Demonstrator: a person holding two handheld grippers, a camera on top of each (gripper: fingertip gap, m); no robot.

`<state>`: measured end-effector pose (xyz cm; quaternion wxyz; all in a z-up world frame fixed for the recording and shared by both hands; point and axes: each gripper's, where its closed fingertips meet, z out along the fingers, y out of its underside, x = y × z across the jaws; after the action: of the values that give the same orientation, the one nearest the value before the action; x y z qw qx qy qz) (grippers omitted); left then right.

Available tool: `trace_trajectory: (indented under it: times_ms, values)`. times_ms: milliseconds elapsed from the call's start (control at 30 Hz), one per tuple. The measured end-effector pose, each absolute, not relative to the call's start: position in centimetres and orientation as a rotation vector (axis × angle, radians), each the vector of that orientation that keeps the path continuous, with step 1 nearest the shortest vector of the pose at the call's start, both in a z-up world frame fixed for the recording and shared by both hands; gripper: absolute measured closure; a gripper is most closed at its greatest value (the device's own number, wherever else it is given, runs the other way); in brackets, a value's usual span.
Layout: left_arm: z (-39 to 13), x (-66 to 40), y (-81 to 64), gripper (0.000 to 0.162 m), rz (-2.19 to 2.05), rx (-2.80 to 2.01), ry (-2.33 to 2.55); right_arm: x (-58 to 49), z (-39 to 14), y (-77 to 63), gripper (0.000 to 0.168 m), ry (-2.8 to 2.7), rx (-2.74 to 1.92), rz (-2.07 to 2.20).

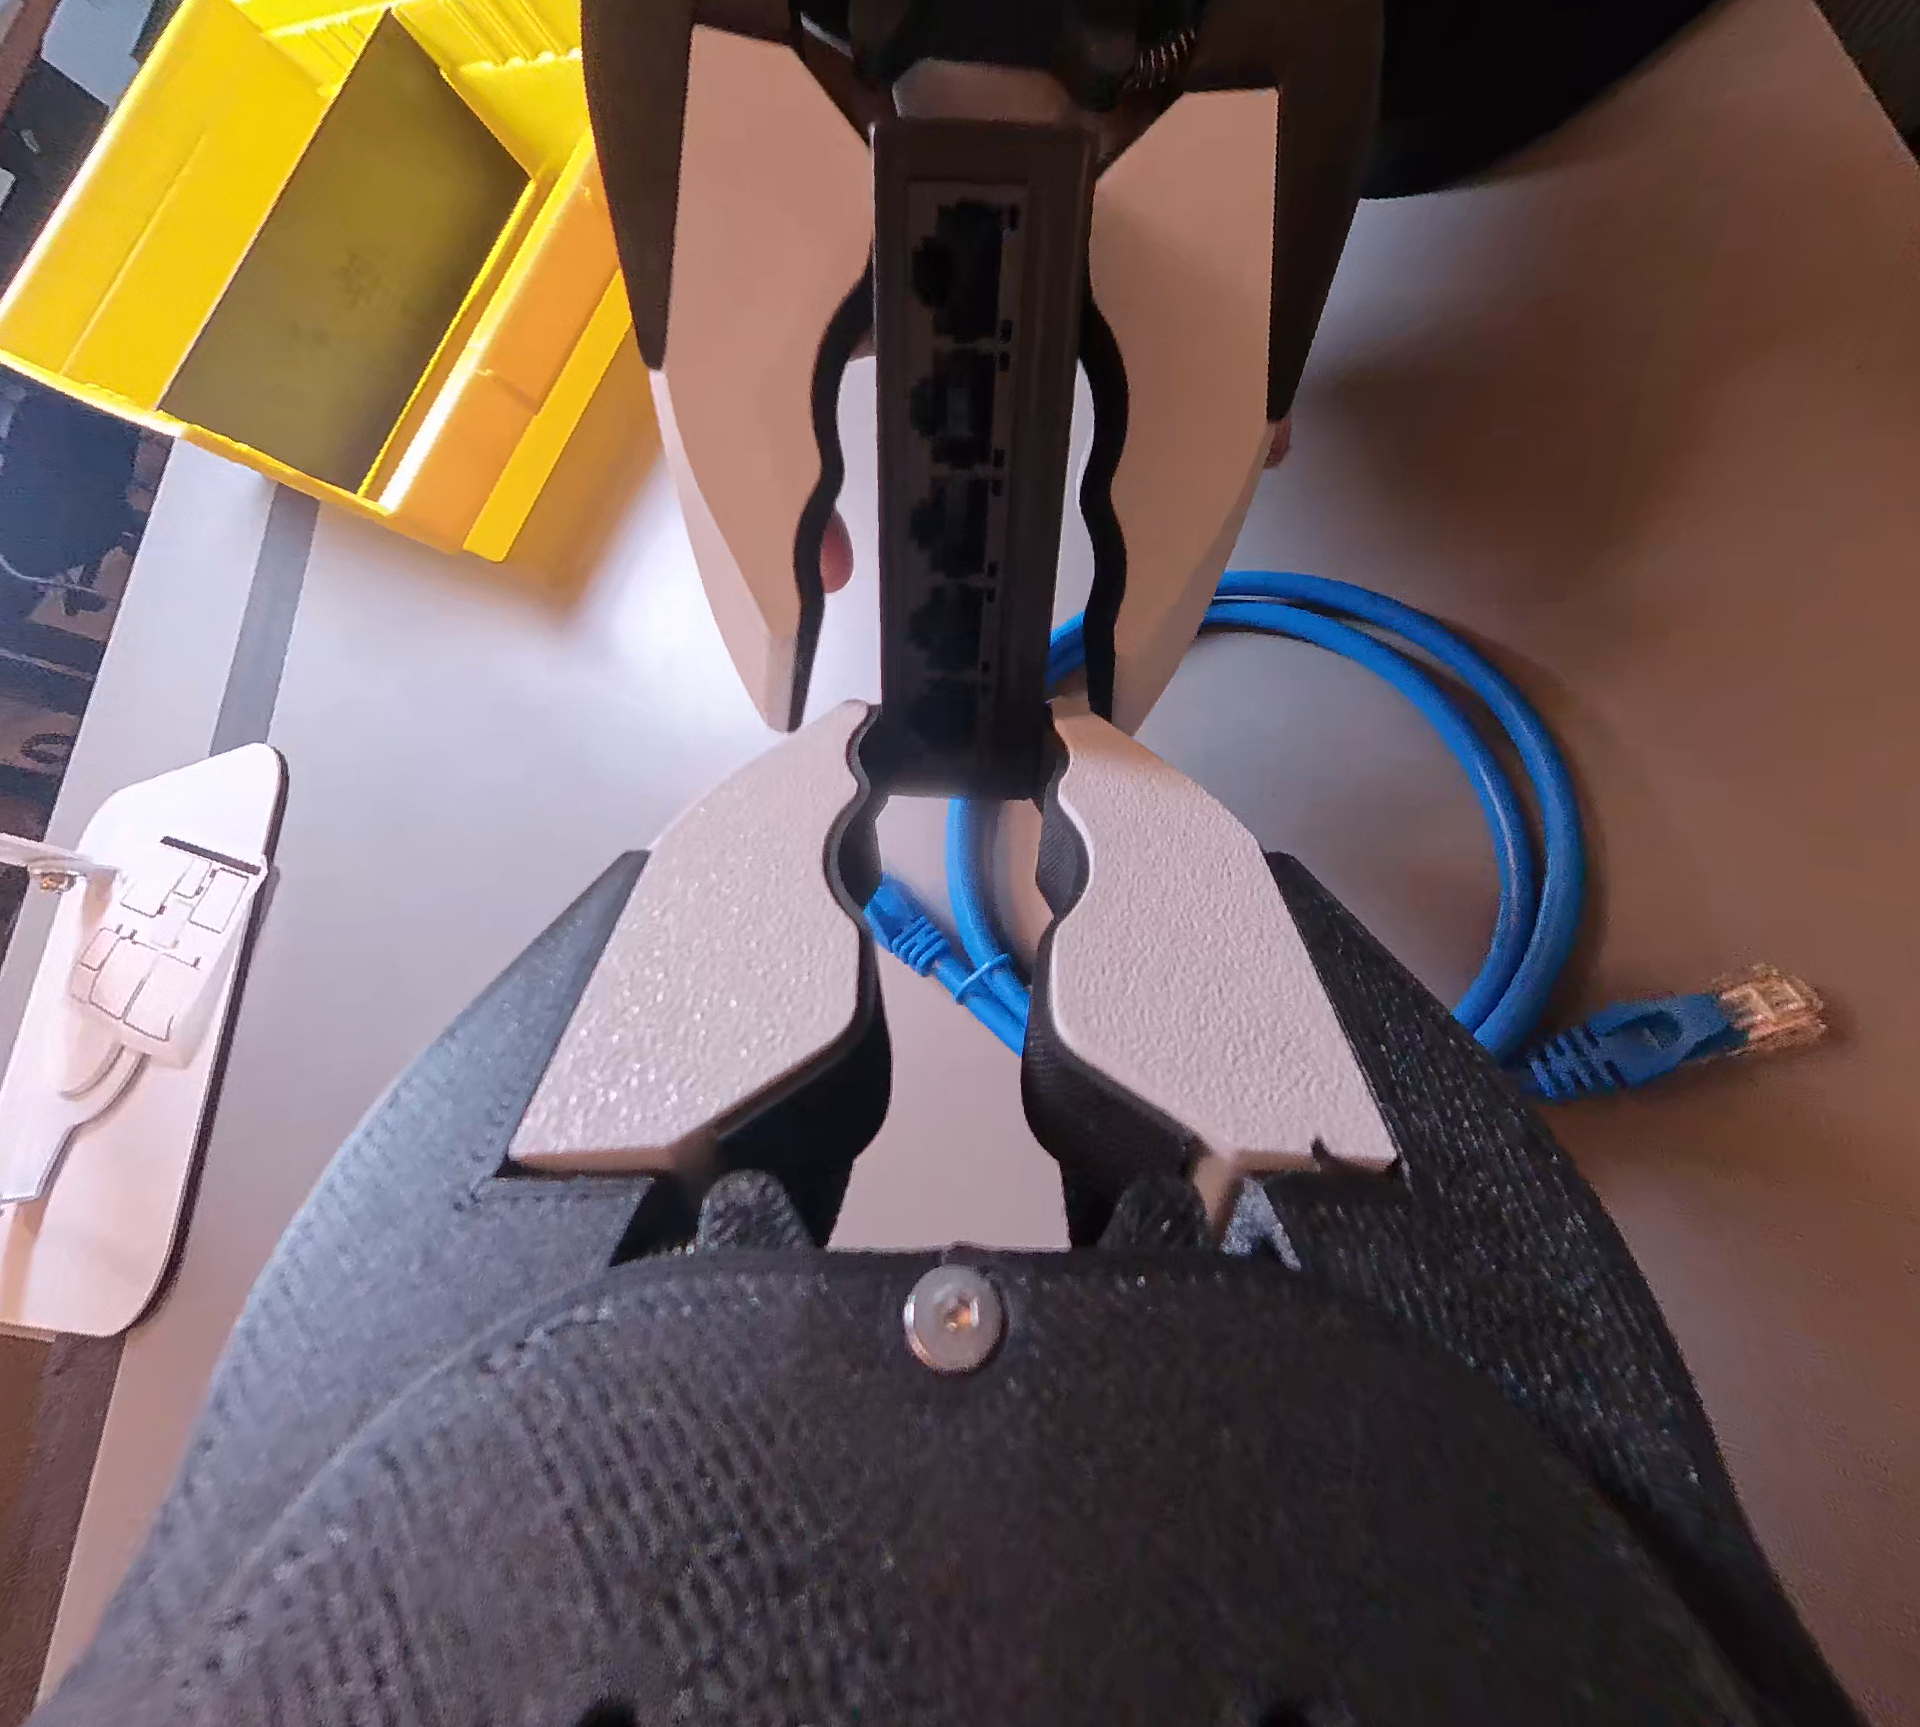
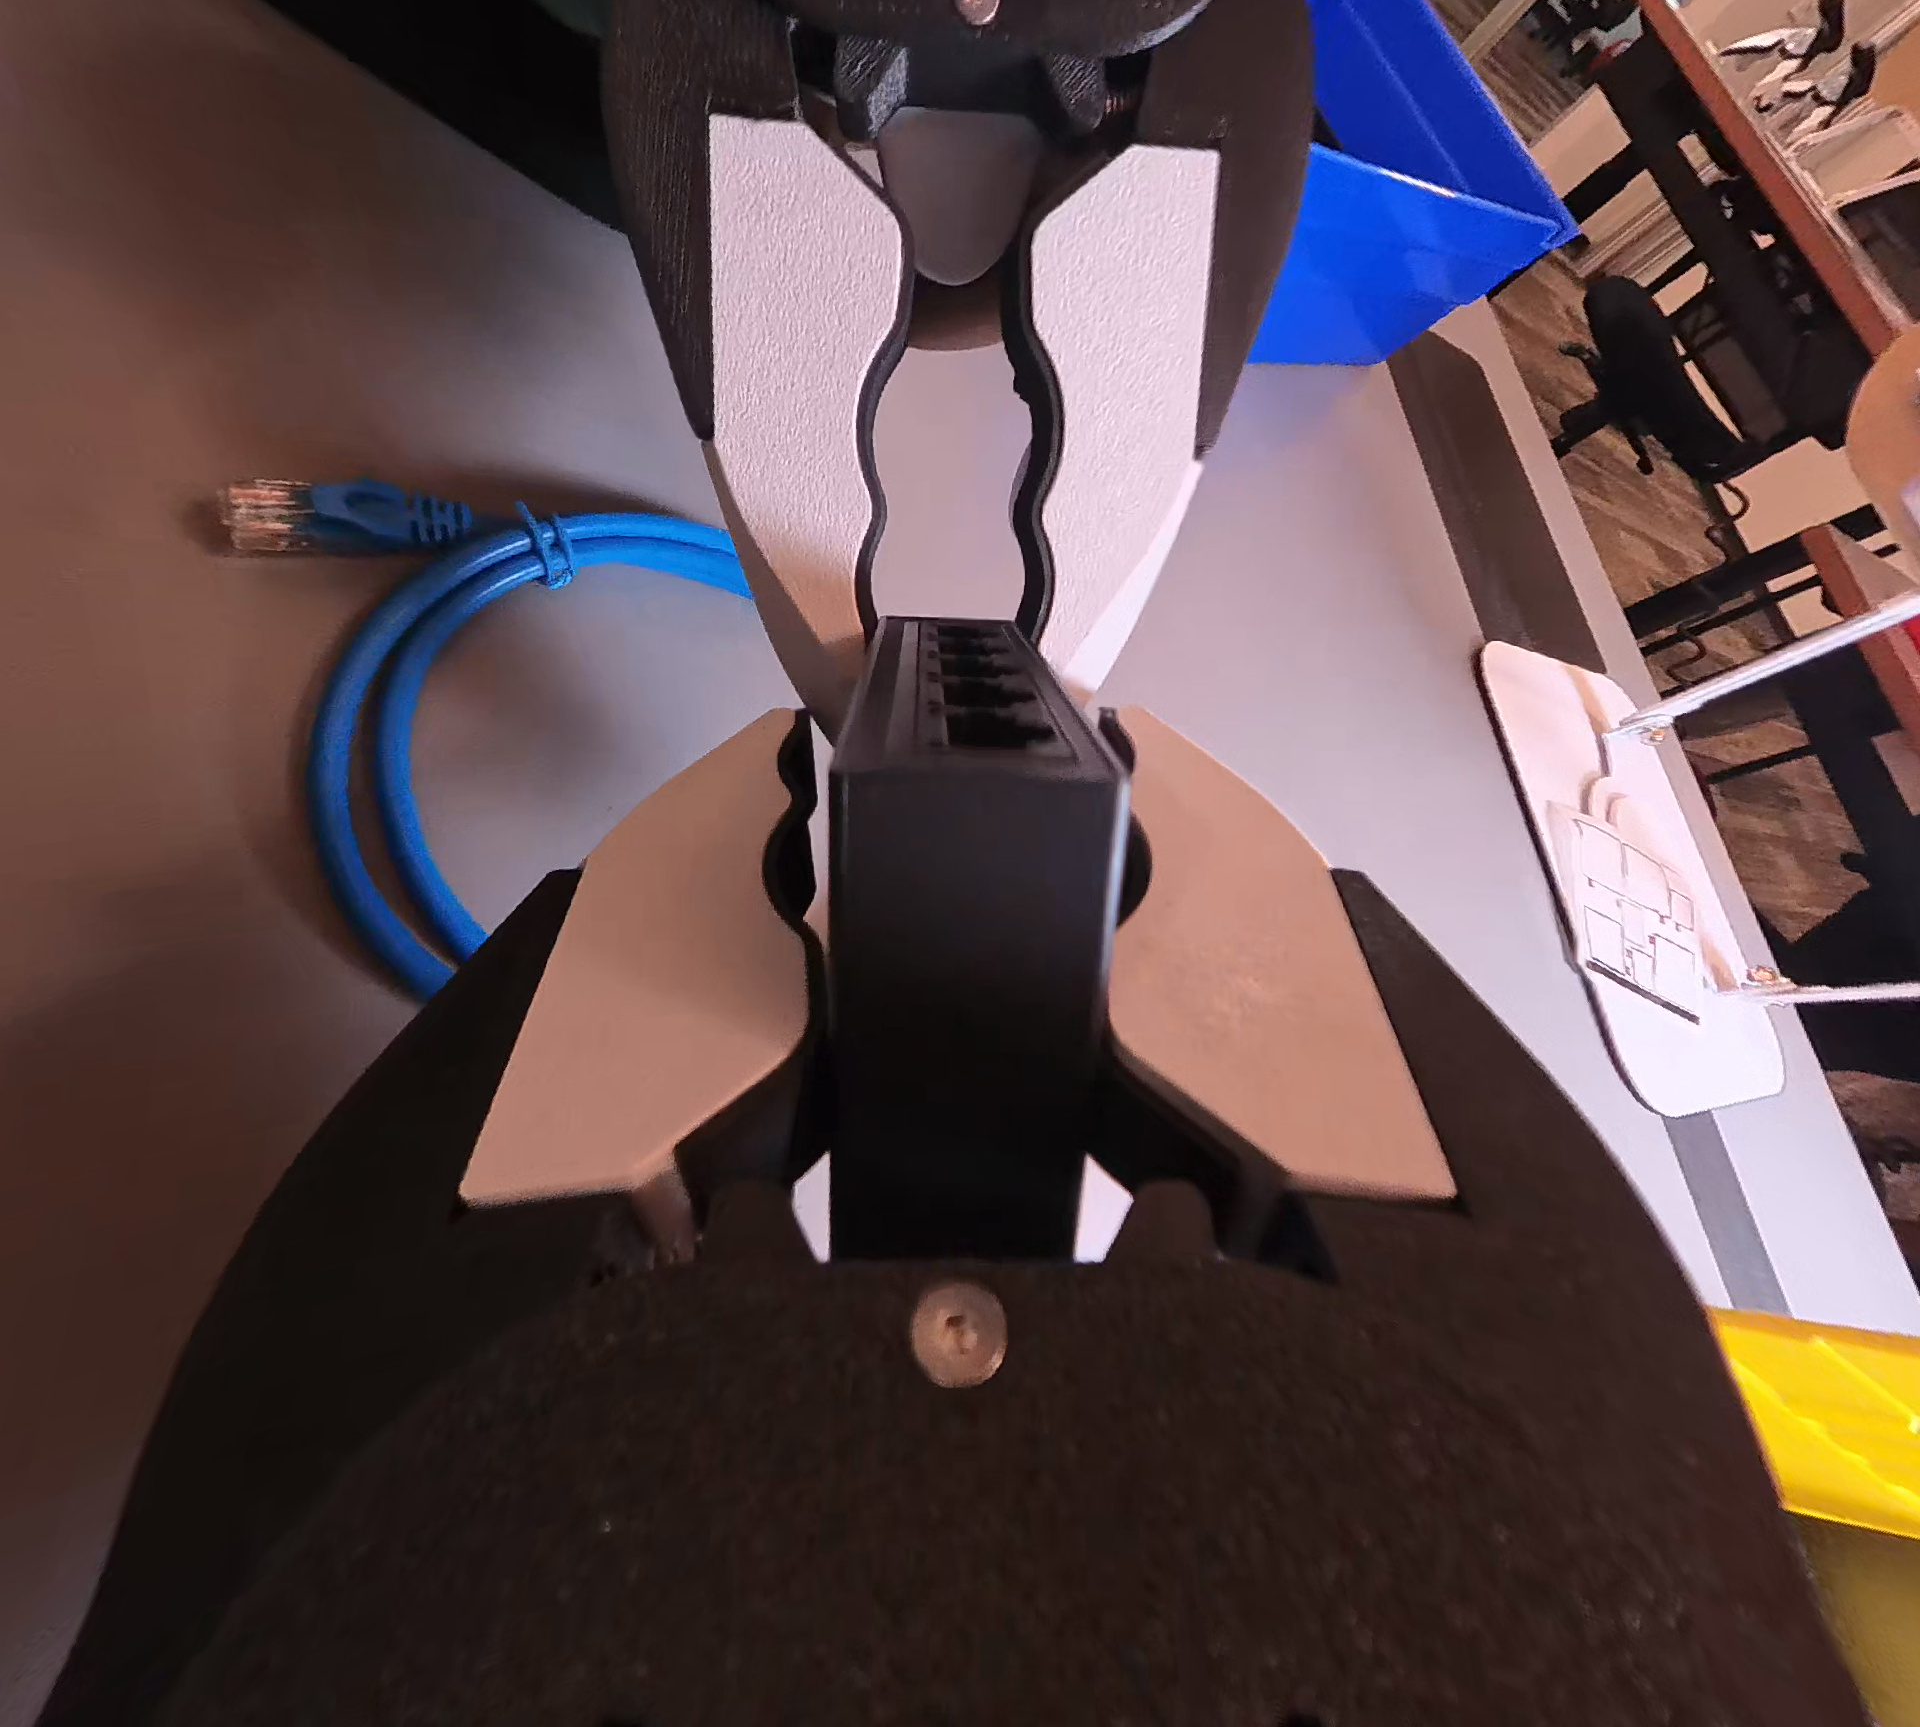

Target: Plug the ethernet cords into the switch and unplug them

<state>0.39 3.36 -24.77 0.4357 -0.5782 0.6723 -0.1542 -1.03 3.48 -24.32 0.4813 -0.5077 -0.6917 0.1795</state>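
between two grips: switch held end to end, cord loose on the table

at the centre of the left wrist view, the black switch (image 1: 971, 451) runs straight away from the camera toward 12 o'clock, its row of ports facing up at the lens. the left hand-held gripper (image 1: 958, 778) is clenched on only the near end of the switch, its fingertips just pinching the corners. the right hand-held gripper (image 1: 951, 430) comes in from 12 o'clock, pointing back at the camera, and its fingers flank most of the switch's length. the blue ethernet cord (image 1: 1496, 804) lies coiled on the table (image 1: 468, 794) at about 3 o'clock, one clear plug lying free at 4 o'clock; a second plug shows between the near fingers. a yellow bin (image 1: 312, 243) sits at 10 o'clock, a white plate (image 1: 125, 1054) at 8 o'clock.

seen from the right wrist, the switch (image 2: 971, 898) lies deep between the right hand-held gripper's (image 2: 961, 804) fingers, clenched on its flanks, long axis again toward 12 o'clock. the left hand-held gripper (image 2: 956, 534) faces it from 12 o'clock, its tips meeting the far end. the cord (image 2: 416, 638) lies at 9 o'clock, clear of both grippers, no port filled. a blue bin (image 2: 1392, 223) stands at 2 o'clock.

i judge the right hand holds the switch more securely, so the left seems better placed to let go and fetch a plug.
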Motion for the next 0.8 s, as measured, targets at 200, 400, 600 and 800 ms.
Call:
trace_trajectory:
  times_ms: [200, 400, 600, 800]
  values:
    - [-24.6, 0.5, 3.2, 0.135, -0.348, -1.440, 1.677, -1.1, -24.4, 3.4, 0.116, -1.697, -1.214, 0.426]
    - [-23.9, 0.4, 3.8, 0.134, -0.441, -1.451, 1.631, -1.1, -23.7, 4.0, 0.117, -1.642, -1.220, 0.463]
    - [-22.9, -3.2, 6.7, 0.128, -0.763, -1.738, 1.364, 1.1, -21.2, 6.0, 0.117, -1.568, -1.162, 0.363]
    - [-30.2, -4.3, 6.7, 0.130, -0.847, -2.246, 1.241, 2.4, -22.4, 7.2, 0.117, -1.629, -1.134, 0.161]
